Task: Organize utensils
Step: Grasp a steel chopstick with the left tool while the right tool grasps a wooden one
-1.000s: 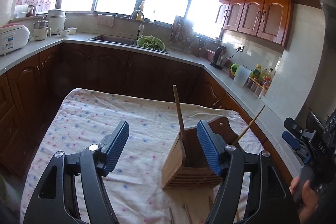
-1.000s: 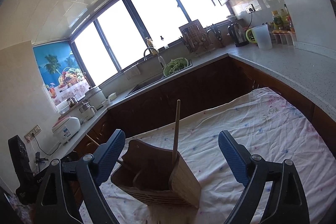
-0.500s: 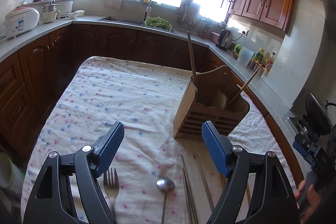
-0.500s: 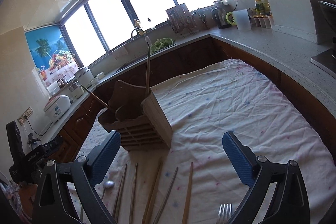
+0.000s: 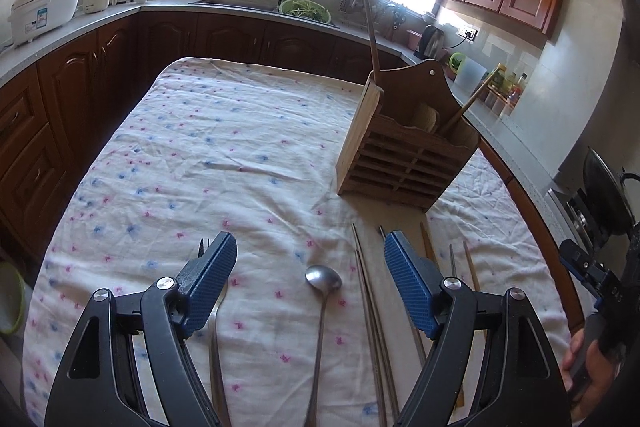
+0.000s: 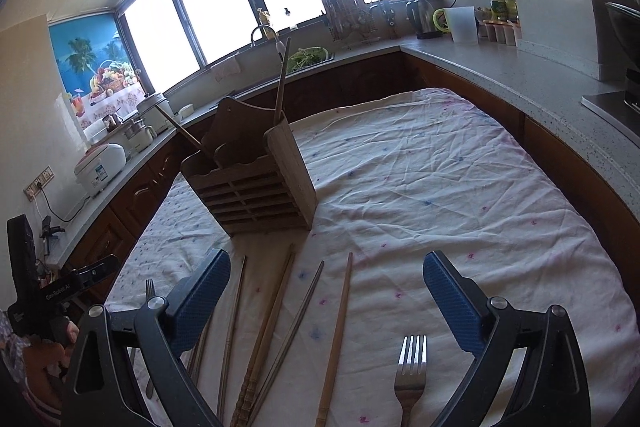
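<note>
A wooden utensil holder (image 5: 404, 151) stands on the floral tablecloth (image 5: 224, 155), with two wooden sticks upright in it; it also shows in the right wrist view (image 6: 256, 183). Near the table's front lie a metal spoon (image 5: 322, 303), a fork (image 5: 214, 307), and several chopsticks (image 5: 370, 311). My left gripper (image 5: 308, 283) is open and empty above the spoon. In the right wrist view several chopsticks (image 6: 280, 327) and a second fork (image 6: 410, 371) lie in front. My right gripper (image 6: 326, 297) is open and empty above them.
Dark wood cabinets and a grey counter (image 5: 100, 15) ring the table. A sink with a green bowl (image 5: 306, 9) is at the back. A rice cooker (image 5: 40, 11), a kettle (image 6: 424, 17) and bottles stand on the counter. The other gripper's handle shows at right (image 5: 596, 291).
Both grippers have pulled back and tilted down from the holder. The spoon, forks and chopsticks on the cloth have come into view beneath them. Both stay open.
</note>
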A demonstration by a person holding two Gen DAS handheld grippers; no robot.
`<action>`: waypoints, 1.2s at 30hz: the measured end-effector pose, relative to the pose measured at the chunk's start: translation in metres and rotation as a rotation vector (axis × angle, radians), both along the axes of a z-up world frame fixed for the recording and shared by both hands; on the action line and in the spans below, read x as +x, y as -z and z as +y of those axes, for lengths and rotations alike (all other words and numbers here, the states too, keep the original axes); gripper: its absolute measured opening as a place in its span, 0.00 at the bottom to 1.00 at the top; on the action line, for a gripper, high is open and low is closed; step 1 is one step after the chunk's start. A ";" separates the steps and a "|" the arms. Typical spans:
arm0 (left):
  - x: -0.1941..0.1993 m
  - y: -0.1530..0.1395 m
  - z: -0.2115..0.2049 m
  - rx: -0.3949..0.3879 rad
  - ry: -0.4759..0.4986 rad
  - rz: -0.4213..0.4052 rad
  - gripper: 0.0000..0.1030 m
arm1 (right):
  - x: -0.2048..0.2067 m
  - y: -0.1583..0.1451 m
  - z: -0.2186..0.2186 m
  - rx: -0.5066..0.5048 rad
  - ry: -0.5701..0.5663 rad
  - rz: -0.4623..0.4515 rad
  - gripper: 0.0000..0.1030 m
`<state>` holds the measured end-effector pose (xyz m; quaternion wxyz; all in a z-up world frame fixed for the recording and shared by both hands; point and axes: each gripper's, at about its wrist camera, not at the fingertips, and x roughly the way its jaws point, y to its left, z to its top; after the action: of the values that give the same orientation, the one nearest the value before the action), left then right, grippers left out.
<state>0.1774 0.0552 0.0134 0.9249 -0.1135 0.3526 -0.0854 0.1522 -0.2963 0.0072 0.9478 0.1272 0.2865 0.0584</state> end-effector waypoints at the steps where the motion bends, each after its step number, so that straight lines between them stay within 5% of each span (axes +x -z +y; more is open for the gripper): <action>1: 0.000 0.000 -0.002 0.001 0.004 0.001 0.76 | 0.001 0.001 0.001 -0.007 0.001 0.005 0.95; 9: 0.018 0.005 -0.037 0.006 0.102 0.038 0.74 | 0.023 0.023 0.008 -0.041 -0.007 0.096 0.64; 16: 0.048 0.027 -0.078 0.033 0.202 0.133 0.44 | 0.050 0.047 0.010 -0.061 -0.021 0.193 0.46; 27: 0.095 0.065 -0.122 0.123 0.270 0.246 0.36 | 0.091 0.074 0.019 -0.116 -0.029 0.294 0.29; 32: 0.101 0.078 -0.136 0.202 0.287 0.244 0.26 | 0.100 0.086 0.026 -0.189 -0.022 0.310 0.15; 36: 0.101 0.080 -0.144 0.256 0.291 0.219 0.08 | 0.100 0.086 0.035 -0.260 -0.022 0.303 0.09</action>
<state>0.2780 -0.0883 -0.0671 0.8660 0.0482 0.4714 -0.1597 0.2519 -0.2610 -0.0788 0.9016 0.0080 0.4323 0.0113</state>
